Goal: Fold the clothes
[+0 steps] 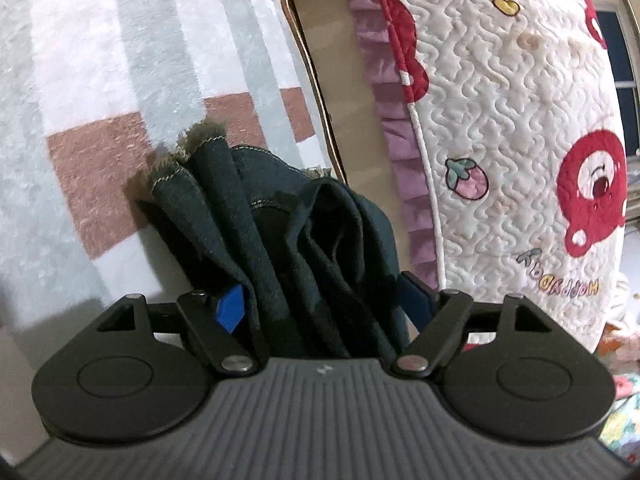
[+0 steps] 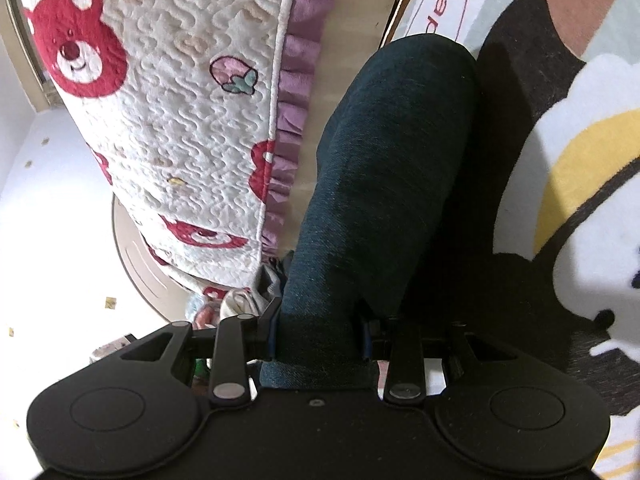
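My left tongs point(image 1: 326, 316) stand wide with a thick bunch of the dark denim garment point(image 1: 280, 240) filling the gap between the blue pads point(image 1: 230, 309); whether they press it I cannot tell. The frayed hem end lies on the checked rug point(image 1: 100, 100), left of the quilted bed cover point(image 1: 500, 100). The wooden bed side point(image 1: 340, 80) stands just behind the denim. My right tongs point(image 2: 320, 340) are clamped on a smooth rolled length of the same denim point(image 2: 392, 160), which runs along the bed side, right of the cover's purple frill point(image 2: 296, 92), above a cartoon-patterned rug point(image 2: 580, 160).
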Action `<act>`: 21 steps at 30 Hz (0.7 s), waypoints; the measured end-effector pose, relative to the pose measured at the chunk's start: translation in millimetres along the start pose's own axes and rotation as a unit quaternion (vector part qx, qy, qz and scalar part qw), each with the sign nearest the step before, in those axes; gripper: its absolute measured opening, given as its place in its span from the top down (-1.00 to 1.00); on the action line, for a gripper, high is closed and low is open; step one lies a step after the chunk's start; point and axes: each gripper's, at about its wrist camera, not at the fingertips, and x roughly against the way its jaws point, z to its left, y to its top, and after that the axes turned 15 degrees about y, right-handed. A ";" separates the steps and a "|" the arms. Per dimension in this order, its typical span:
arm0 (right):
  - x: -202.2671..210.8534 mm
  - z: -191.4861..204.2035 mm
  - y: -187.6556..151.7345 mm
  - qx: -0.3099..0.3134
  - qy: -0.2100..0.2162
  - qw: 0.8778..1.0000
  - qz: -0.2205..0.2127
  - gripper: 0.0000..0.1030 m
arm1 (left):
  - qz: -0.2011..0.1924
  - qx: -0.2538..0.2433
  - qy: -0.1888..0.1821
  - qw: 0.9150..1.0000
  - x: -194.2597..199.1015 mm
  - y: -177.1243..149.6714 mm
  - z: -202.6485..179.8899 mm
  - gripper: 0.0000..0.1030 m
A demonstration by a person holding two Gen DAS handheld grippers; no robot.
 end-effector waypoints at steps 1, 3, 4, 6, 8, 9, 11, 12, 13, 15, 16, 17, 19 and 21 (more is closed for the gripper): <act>-0.1 -0.2 -0.2 0.001 0.000 1.000 0.001 0.20 | 0.001 0.006 0.000 1.000 -1.1 1.1 0.7 -0.52; -0.5 0.9 0.0 0.005 -0.002 1.000 0.002 0.20 | 0.001 0.010 0.002 1.000 -1.9 1.7 0.8 -0.55; -0.7 1.9 0.1 0.009 -0.004 1.000 0.005 0.20 | 0.000 0.003 0.007 1.000 -2.0 1.3 -1.3 -0.55; -1.1 4.0 0.1 0.020 -0.011 1.000 0.012 0.20 | 0.002 -0.024 0.028 0.999 -6.6 0.6 -9.8 -0.58; -1.7 6.4 -0.6 0.036 -0.030 0.998 0.030 0.20 | 0.018 -0.057 0.061 0.996 -14.6 -1.5 -19.3 -0.61; -1.9 7.7 -1.4 0.047 -0.045 0.997 0.041 0.20 | 0.033 -0.072 0.075 0.994 -20.7 -3.6 -23.1 -0.72; -2.2 8.6 -2.7 0.066 -0.073 0.993 0.065 0.20 | 0.057 -0.111 0.106 0.986 -32.2 -7.3 -29.2 -0.79; -2.4 6.4 -2.9 0.067 -0.082 0.992 0.073 0.20 | 0.053 -0.127 0.115 0.984 -34.0 -9.3 -30.0 -0.79; -2.5 3.7 -2.6 0.064 -0.089 0.991 0.078 0.20 | 0.049 -0.141 0.122 0.981 -35.3 -11.3 -30.5 -0.78; -1.0 1.7 -1.5 0.062 -0.096 0.990 0.082 0.19 | 0.034 -0.150 0.124 0.980 -33.3 -14.7 -27.6 -0.66; -0.4 3.5 -0.7 0.068 -0.103 0.989 0.087 0.14 | 0.027 -0.166 0.126 0.978 -32.4 -16.4 -27.7 -0.40; 0.8 6.5 0.1 0.076 -0.113 0.986 0.093 0.11 | 0.020 -0.191 0.132 0.972 -32.1 -17.8 -29.3 -0.27; 8.4 12.3 2.5 0.091 -0.143 0.980 0.103 0.00 | 0.006 -0.257 0.145 0.955 -32.7 -22.8 -34.6 0.00; 26.4 14.4 11.3 0.100 -0.167 0.978 0.069 -0.09 | -0.002 -0.285 0.156 0.946 -31.4 -28.2 -36.7 0.03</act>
